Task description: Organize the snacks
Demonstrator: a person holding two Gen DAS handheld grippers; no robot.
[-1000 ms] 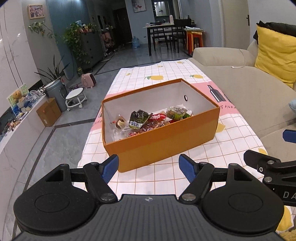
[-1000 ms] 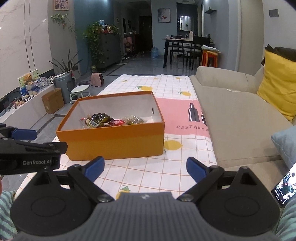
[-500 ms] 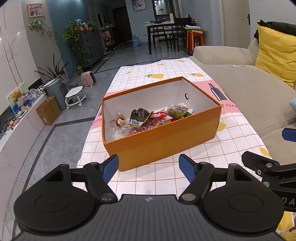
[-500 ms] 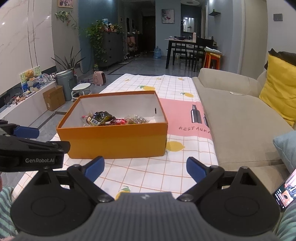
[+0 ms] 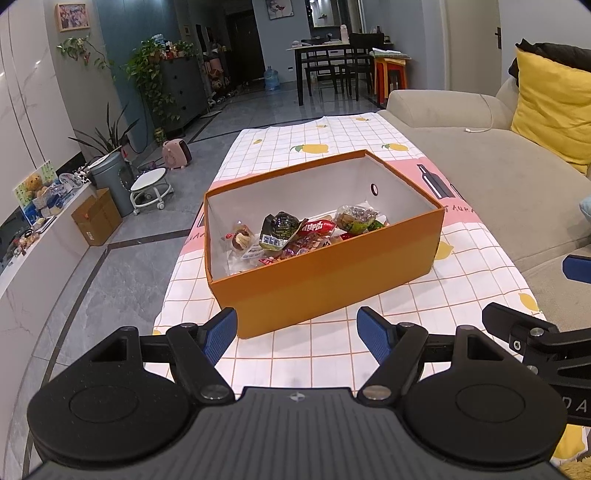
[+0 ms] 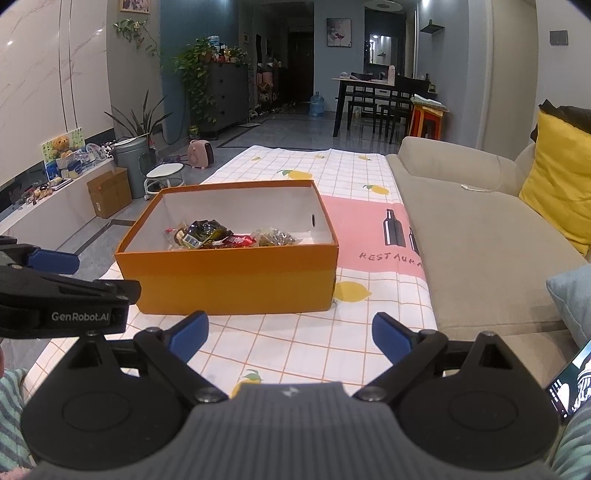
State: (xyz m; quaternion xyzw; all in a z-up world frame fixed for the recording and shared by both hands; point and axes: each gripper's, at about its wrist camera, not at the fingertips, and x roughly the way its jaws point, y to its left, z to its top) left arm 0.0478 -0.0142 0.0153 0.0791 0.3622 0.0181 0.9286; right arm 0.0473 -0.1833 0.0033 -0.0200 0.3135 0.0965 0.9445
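This is a lived-in home, an open living and dining room. A beige sofa (image 6: 480, 236) with a yellow cushion (image 6: 557, 177) runs along one side of the low worktop (image 6: 354, 177), which wears a checked lemon-print cloth. Beyond the sofa's far end stands a dark dining table (image 6: 373, 88) with chairs and an orange stool (image 6: 428, 118). Across the grey tiled floor (image 5: 122, 266) from the sofa are a dark dresser (image 6: 225, 96) draped in trailing houseplants, a grey bin (image 6: 133, 162), a cardboard carton (image 6: 110, 192) and framed pictures (image 5: 72, 16) on the wall.
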